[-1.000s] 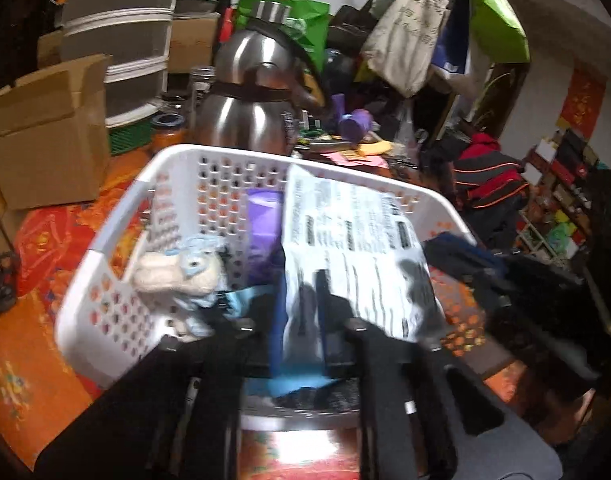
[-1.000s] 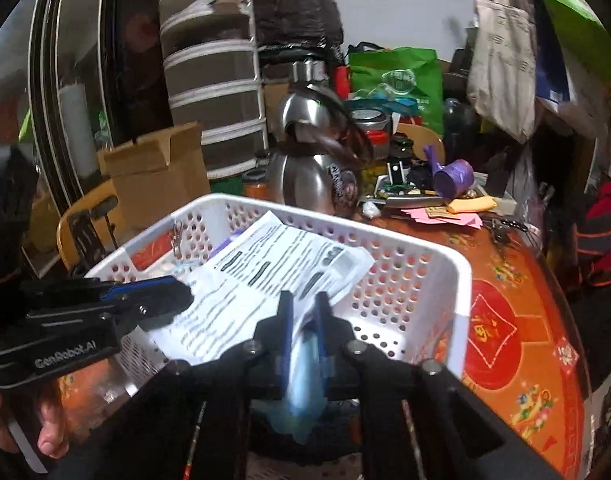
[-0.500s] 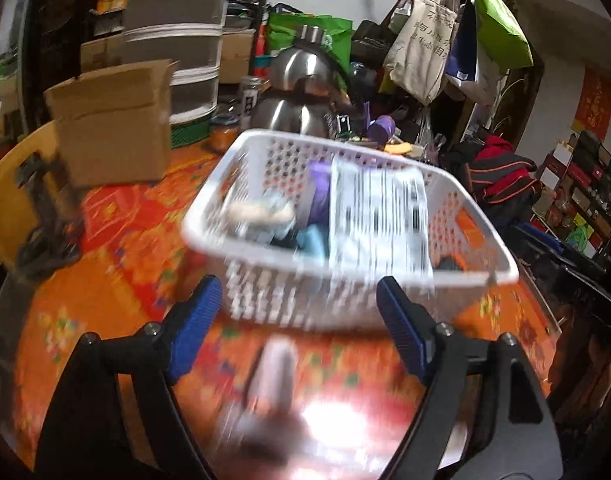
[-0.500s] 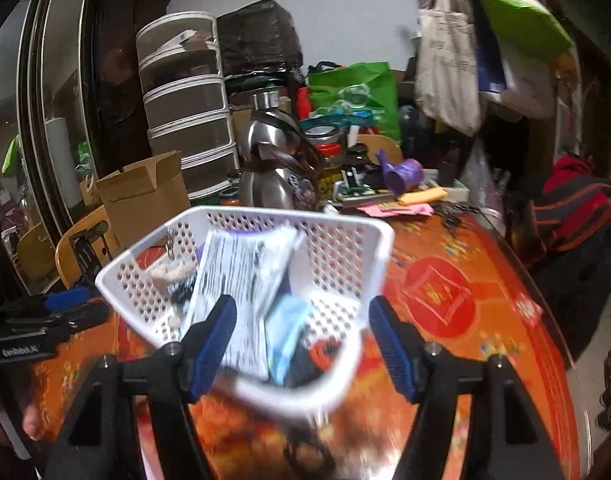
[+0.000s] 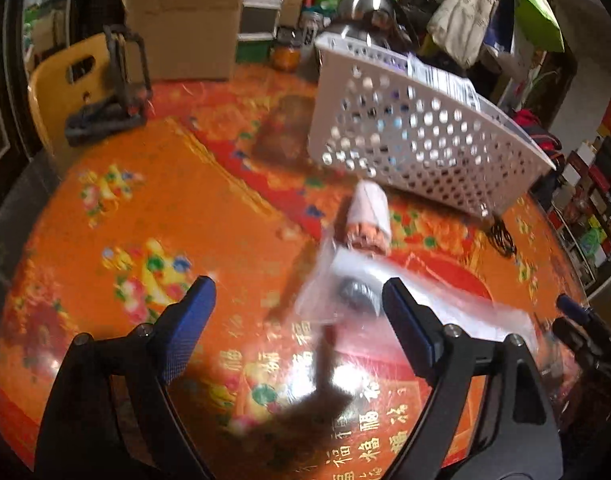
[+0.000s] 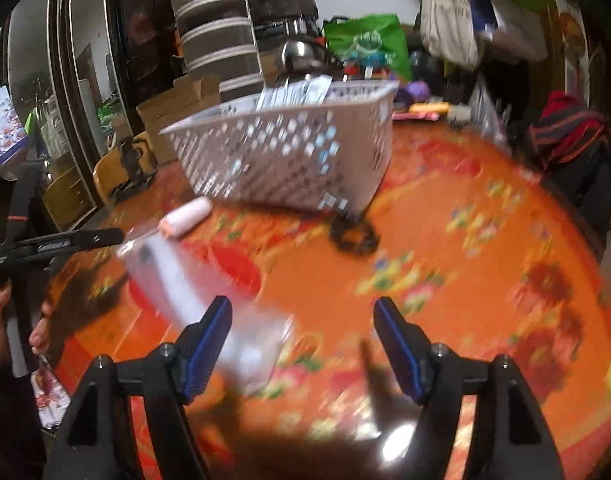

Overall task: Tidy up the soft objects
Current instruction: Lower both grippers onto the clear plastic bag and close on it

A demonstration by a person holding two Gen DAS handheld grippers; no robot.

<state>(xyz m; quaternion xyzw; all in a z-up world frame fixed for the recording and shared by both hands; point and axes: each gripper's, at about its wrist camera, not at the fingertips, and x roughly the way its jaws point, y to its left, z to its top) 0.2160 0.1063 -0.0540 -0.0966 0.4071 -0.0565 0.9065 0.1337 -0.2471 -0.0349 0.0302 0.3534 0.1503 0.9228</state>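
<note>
Both grippers: left gripper (image 5: 297, 308) and right gripper (image 6: 303, 326) now standing wide apart, gripping nothing.
Basket (image 5: 421, 140): now sitting farther away.
Paper (image 5: 445, 80): released, lying inside.

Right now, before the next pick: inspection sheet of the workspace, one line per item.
Surface: round table under an orange-red patterned cover, glossy.
Job's things: white perforated basket already holding a printed sheet and other items; a white-and-pink roll and a clear plastic bag lie on the table outside it.
Clutter: cardboard box, steel kettle, drawer unit, hanging bags.
Grippers: left gripper open, empty, above the bag; right gripper open, empty.
Cables: dark coiled cord by the basket's corner.
Surroundings: yellow chair, dark cabinet; both views motion-blurred.
</note>
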